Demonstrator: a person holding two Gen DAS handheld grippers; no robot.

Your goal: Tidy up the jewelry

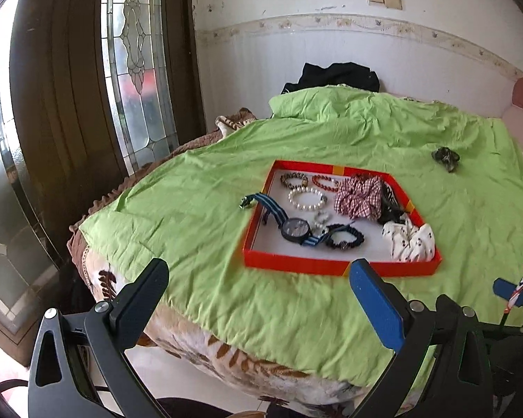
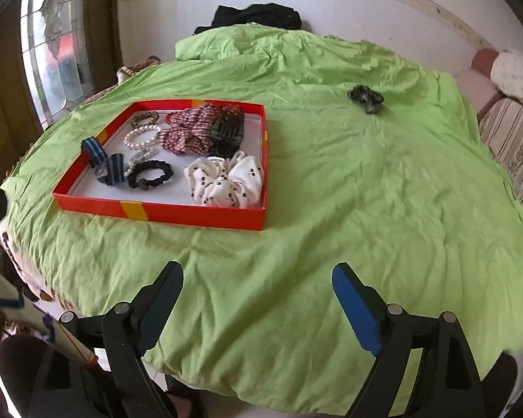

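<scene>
Both tongs, left tongs [image 1: 258, 292] and right tongs [image 2: 258, 299], were held open and empty; the watch [image 1: 294, 230], draped over the tray [image 1: 296, 264] rim, could be dragged out.

A lime-green sheet [image 2: 331, 174] carries a red tray [image 2: 164, 210] with yellow bands and a white floor. Inside lie a red-and-white checked scrunchie [image 2: 188, 132], a white scrunchie [image 2: 226, 181] with small dark prints, a white pearl bracelet [image 2: 141, 139] and a watch [image 1: 294, 230] — dark face, blue-and-black striped strap.
</scene>
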